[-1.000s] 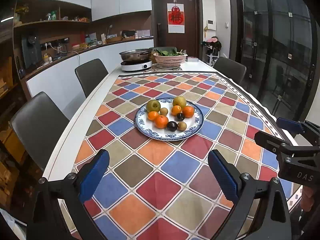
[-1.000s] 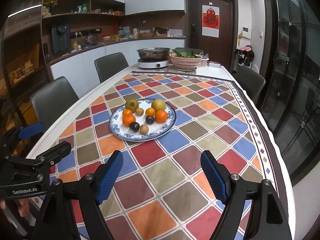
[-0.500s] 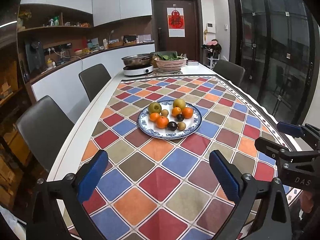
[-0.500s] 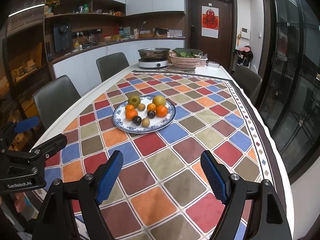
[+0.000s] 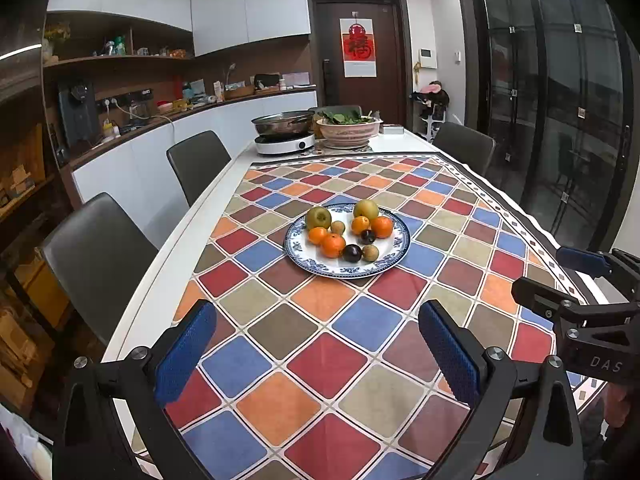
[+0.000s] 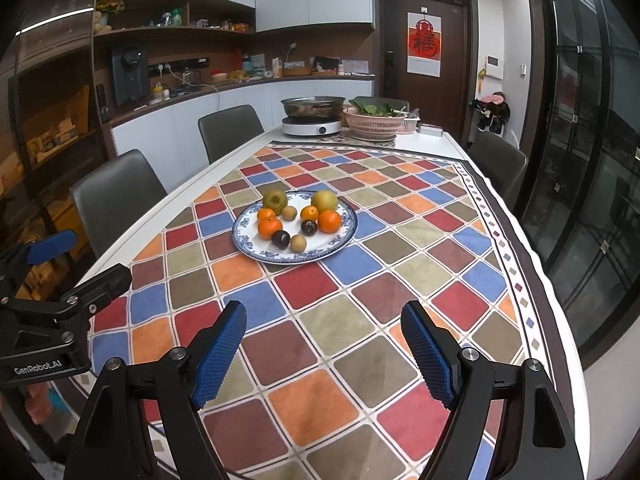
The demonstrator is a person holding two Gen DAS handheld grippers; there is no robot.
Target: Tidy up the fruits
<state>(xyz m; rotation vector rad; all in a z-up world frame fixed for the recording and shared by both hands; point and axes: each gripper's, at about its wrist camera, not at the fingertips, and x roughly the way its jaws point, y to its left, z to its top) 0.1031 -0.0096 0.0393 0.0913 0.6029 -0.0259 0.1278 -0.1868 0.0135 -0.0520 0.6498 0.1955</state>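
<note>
Mid-frame on the bench [image 5: 208, 216]: blue-rimmed plate [image 5: 394, 258] holding oranges [image 5: 333, 245], two green-yellow fruits, dark plums, small brown ones. My left gripper [image 5: 316, 350] and right gripper [image 6: 322, 354] gape wide at the bottom of frame, empty, above the checkered cloth.

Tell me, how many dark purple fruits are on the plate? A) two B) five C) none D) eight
A: on the blue-and-white plate two small dark purple fruits show, one near the front and one nearer the middle; the other fruits are orange, green or tan.
</note>
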